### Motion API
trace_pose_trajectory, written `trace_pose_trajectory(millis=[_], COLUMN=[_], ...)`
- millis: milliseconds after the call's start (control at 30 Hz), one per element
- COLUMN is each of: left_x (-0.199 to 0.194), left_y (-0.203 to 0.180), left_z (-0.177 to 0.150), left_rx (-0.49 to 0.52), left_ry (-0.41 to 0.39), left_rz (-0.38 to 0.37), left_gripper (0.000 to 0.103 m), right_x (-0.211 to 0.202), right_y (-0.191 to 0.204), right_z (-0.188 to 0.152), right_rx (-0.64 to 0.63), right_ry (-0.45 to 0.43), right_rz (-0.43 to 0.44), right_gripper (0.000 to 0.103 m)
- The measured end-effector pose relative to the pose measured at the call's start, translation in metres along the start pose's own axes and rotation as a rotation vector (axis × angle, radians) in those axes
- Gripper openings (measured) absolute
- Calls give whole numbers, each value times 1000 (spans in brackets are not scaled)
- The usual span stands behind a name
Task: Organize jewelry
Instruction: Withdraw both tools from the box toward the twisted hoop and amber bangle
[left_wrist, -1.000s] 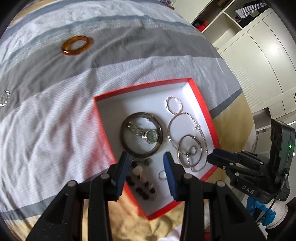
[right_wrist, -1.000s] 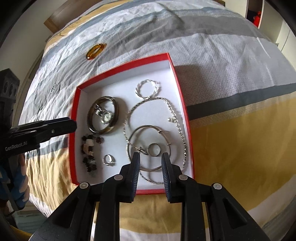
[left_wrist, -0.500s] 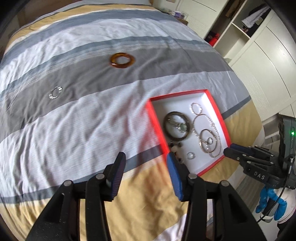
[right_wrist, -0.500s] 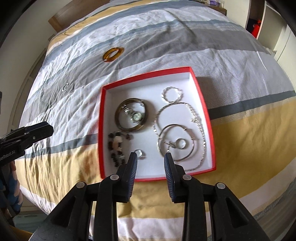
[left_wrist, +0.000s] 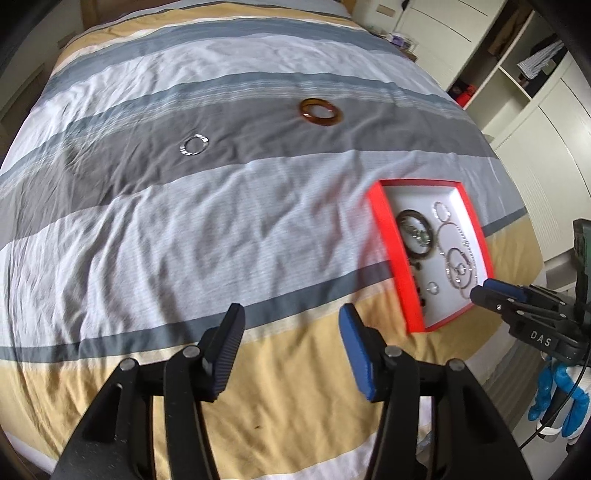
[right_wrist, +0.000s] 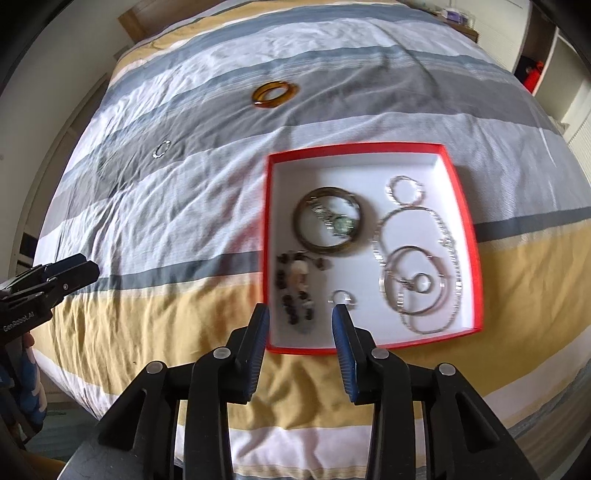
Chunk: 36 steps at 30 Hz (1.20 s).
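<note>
Spreading across both views, a striped bed (left_wrist: 184, 229) in grey, white and yellow bands carries everything else. Near its foot edge lies a red box (right_wrist: 463, 206) with a white floor, the landmark here. Inside the box, a long silver chain (right_wrist: 448, 236) loops along the right side, a silver hoop (right_wrist: 417, 280) lies within that loop, and a dark bangle (right_wrist: 301, 229) with a watch (right_wrist: 338, 221) across it lies left of the chain. A string of dark beads (right_wrist: 291, 295) runs along the box's left wall, and a small ring (right_wrist: 341, 297) sits beside them near the front wall. Outside the box, on the grey band beyond it, an amber bangle (left_wrist: 320, 112) lies alone; further left of it, well apart, rests a silver ring (left_wrist: 193, 145). The left gripper (left_wrist: 291, 347) hangs over the yellow band left of the box, jaws wide and holding nothing. The right gripper (right_wrist: 301, 332) hovers at the box's front wall, jaws moderately parted and also empty.
</note>
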<state>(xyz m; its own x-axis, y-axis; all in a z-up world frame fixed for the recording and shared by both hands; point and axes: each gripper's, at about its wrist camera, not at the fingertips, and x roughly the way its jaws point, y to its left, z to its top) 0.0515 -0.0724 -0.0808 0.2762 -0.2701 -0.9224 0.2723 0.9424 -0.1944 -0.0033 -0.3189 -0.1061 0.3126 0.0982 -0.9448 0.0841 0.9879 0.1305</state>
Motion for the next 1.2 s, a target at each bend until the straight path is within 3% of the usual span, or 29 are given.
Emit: trace_pose_trajectory(millis=[100,767,1200], left_x=[0,26,71], left_y=[12,77,133], left_z=[-3,1,56], left_rx=[-14,-154,-354], left_ry=[2,52,31], left_rz=[13,67,62], left_gripper=[54,61,64], right_x=[4,49,89], right_y=[15,72,79], right_z=[2,45,117], right_rx=[-18,-152,-231], right_ry=[6,64,60], right_rz=[9,77,113], right_gripper=[41,43,46])
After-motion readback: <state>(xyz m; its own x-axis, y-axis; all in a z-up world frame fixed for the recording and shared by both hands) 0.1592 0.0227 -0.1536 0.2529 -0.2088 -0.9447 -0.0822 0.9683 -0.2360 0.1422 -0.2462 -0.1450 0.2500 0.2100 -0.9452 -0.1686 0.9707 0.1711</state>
